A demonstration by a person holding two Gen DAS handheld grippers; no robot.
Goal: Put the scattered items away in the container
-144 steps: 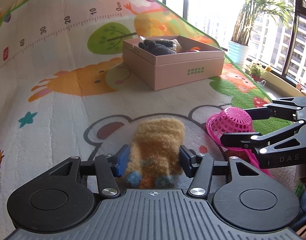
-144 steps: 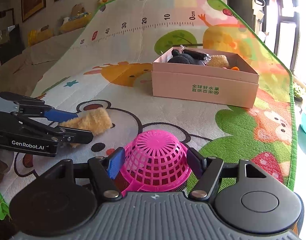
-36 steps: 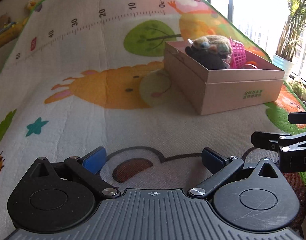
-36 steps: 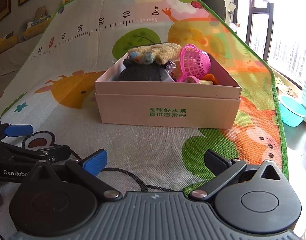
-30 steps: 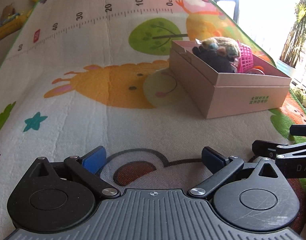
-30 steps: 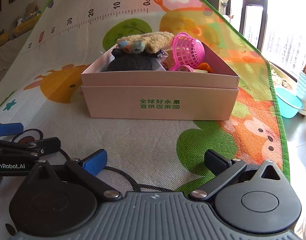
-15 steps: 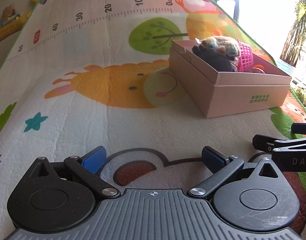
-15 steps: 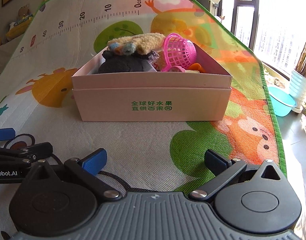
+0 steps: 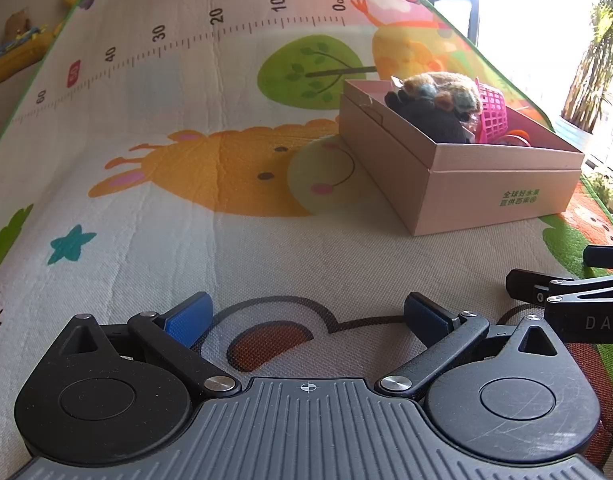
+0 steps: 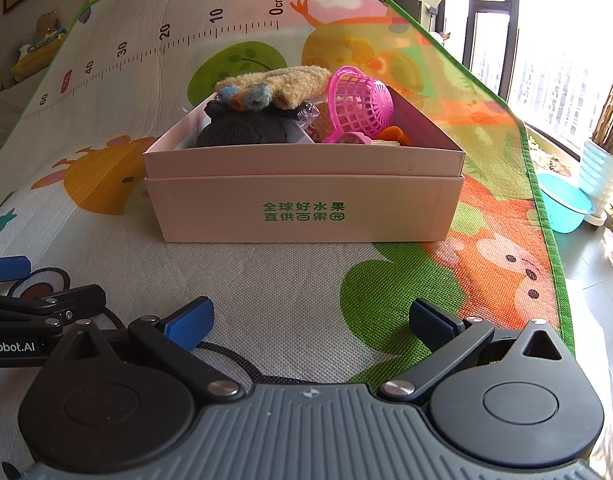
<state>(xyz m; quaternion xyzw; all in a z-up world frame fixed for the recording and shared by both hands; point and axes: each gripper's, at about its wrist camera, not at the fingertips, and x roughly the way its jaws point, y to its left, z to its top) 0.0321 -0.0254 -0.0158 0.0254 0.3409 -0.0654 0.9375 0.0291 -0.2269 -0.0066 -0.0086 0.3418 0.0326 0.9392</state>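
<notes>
A pink cardboard box [image 10: 302, 208] stands on the play mat; in the left wrist view it [image 9: 486, 188] lies to the upper right. Inside it lie a tan fuzzy glove [image 10: 278, 86] on a black plush item [image 10: 246, 128], a pink mesh basket [image 10: 360, 104] on its side and an orange piece [image 10: 394, 134]. The glove [image 9: 438, 88] and basket [image 9: 492, 114] show in the left wrist view too. My left gripper [image 9: 304, 316] is open and empty, low over the mat. My right gripper [image 10: 308, 320] is open and empty, in front of the box.
The colourful play mat [image 9: 186, 160] covers the floor, with a ruler print along its far side. A turquoise basin [image 10: 566, 208] and a plant pot [image 10: 602, 168] stand off the mat at the right by the window. Toys [image 10: 38, 48] lie at the far left.
The glove and the pink basket, earlier held on the mat, now lie in the box. Both grippers are open, have drawn back from the box, and the right one has shifted slightly.
</notes>
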